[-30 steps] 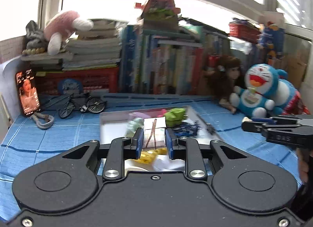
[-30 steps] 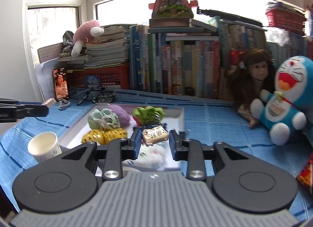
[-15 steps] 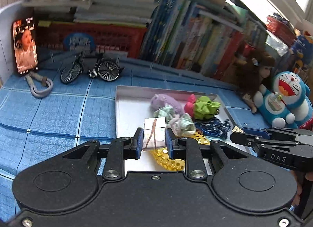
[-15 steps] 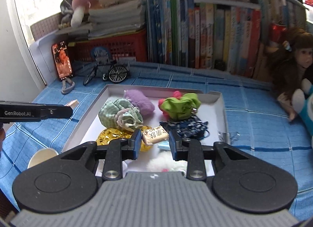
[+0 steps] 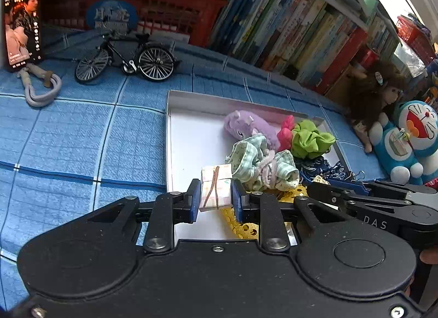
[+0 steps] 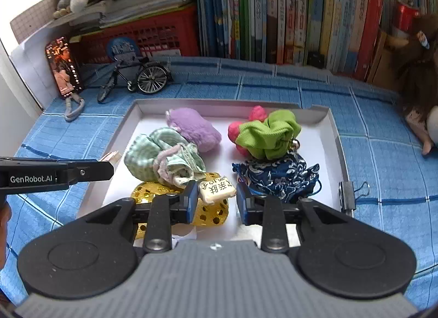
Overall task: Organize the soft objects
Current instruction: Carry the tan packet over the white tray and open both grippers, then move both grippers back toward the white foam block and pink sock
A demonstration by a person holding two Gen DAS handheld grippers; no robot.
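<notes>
A: Pale, pink-patterned padding tied with a brown band: the small cushion block (image 5: pixel 215 190) is sitting pinched between the blue pads of the left gripper (image 5: pixel 214 197), whose jaws are pressing on both its flanks. Why is it being held over the near edge of the white tray (image 5: pixel 189 137)?

B: Presumably because the tray is serving as the collecting place. The purple plush (image 6: pixel 195 129), the green scrunchie (image 6: pixel 269 133), the mint checked pouch (image 6: pixel 164 158), the navy brocade pouch (image 6: pixel 276 177) and the gold sequinned pouch (image 6: pixel 210 212) are already lying inside it, crowding toward the right half and leaving bare floor on the left.

A: And the right gripper (image 6: pixel 216 200)?

B: It is carrying a cream squishy tile printed with black characters (image 6: pixel 217 190). The jaws are standing fairly narrow, the left pad touching the tile; contact on the other side cannot be told. It is hanging above the gold pouch, inside the tray's outline.

A: Why are both grippers pitching downward?

B: Probably so that each soft piece is being lowered flat instead of dropped. Outside, the model bicycle (image 5: pixel 126 59) and the binder clip (image 6: pixel 353 194) are resting on the blue checked cloth (image 5: pixel 68 137), apart from the sorting.
</notes>
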